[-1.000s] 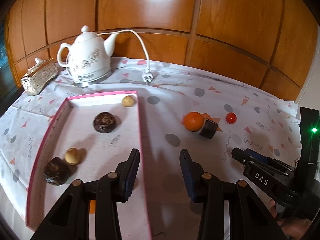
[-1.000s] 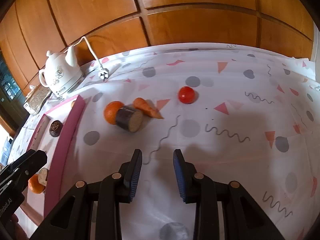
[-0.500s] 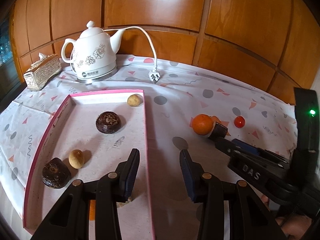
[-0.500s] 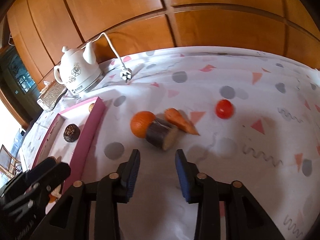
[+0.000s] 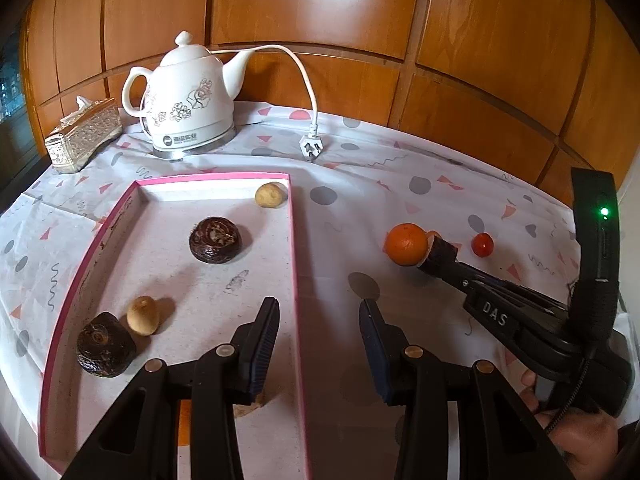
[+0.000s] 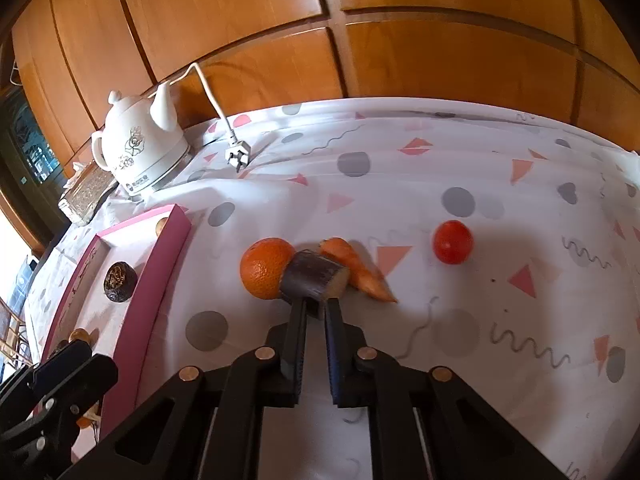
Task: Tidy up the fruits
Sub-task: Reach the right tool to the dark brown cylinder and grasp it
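Note:
A pink-rimmed tray (image 5: 294, 248) holds two dark round fruits (image 5: 215, 239), (image 5: 105, 344) and two small tan fruits (image 5: 271, 195), (image 5: 141, 315). My left gripper (image 5: 318, 312) is open and empty over the tray's right rim. On the cloth lie an orange (image 6: 267, 267), a dark eggplant piece (image 6: 313, 276), a carrot (image 6: 358, 270) and a small red tomato (image 6: 453, 241). My right gripper (image 6: 316, 304) has narrowed jaws with its tips at the eggplant piece's near side; its grip is unclear. It also shows in the left wrist view (image 5: 434, 260).
A white electric kettle (image 5: 188, 100) with a loose cord and plug (image 5: 311, 147) stands at the back left, beside a silver tissue box (image 5: 84, 136). A wood-panelled wall runs behind the table. The patterned cloth (image 6: 500, 300) covers the table.
My right gripper has moved forward to the eggplant piece and its jaws have narrowed. The left gripper has shifted slightly closer to the tray and stayed open.

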Tool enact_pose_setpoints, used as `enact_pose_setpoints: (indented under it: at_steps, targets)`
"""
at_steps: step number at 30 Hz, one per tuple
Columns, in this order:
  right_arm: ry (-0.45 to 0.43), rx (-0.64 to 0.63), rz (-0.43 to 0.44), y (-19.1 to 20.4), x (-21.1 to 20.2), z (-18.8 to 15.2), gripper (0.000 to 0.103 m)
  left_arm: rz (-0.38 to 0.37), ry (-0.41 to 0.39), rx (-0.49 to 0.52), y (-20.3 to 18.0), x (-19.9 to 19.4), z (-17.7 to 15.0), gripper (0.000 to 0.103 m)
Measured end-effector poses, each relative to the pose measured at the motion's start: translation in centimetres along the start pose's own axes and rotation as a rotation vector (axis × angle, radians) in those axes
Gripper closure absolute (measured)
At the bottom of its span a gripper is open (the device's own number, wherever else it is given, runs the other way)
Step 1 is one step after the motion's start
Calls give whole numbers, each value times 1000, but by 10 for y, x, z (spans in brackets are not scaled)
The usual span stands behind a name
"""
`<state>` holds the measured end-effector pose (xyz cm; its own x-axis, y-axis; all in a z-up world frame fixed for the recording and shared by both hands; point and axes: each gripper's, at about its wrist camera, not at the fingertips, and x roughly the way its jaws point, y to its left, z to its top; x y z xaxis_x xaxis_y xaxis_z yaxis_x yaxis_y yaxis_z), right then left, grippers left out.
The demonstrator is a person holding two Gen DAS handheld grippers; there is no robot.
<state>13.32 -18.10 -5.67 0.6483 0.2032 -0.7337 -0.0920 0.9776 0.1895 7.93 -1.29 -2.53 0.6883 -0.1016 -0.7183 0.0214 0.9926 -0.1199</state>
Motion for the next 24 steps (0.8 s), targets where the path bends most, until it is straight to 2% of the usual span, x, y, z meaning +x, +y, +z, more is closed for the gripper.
enact_pose_setpoints:
  at_steps: [4,5,6,9,10,19,20,21,24]
  targets:
    - [21,6,41,-2,-3,-2,93,-5,5,5,-3,-1,-2,61]
    - [25,7,43,-1,-4,-2,83,-7,7,7,-3,-1,-3,61]
    - [28,10,44,0,-4,-3,67,-7,6,10,-4,-2,-3,61]
    - [14,17,33,3,-4,-2,54,-6,1,9,-3,-4,-4,61]
    - [15,20,29,5,-3,0,53,-6,1,8,-2,-4,-4,61]
    - [5,9,30,8,16,14,53,-9,9,-9,5,-2,-4,61]
    - [3,9,35,7,16,13,56,-9,9,-9,5,-2,-4,61]
    - [3,11,39,5,15,12,66,-11,11,-9,5,-1,-4,61]
    - [8,29,48,-6,11,7,70,-17,11,-3,2,-1,-3,59]
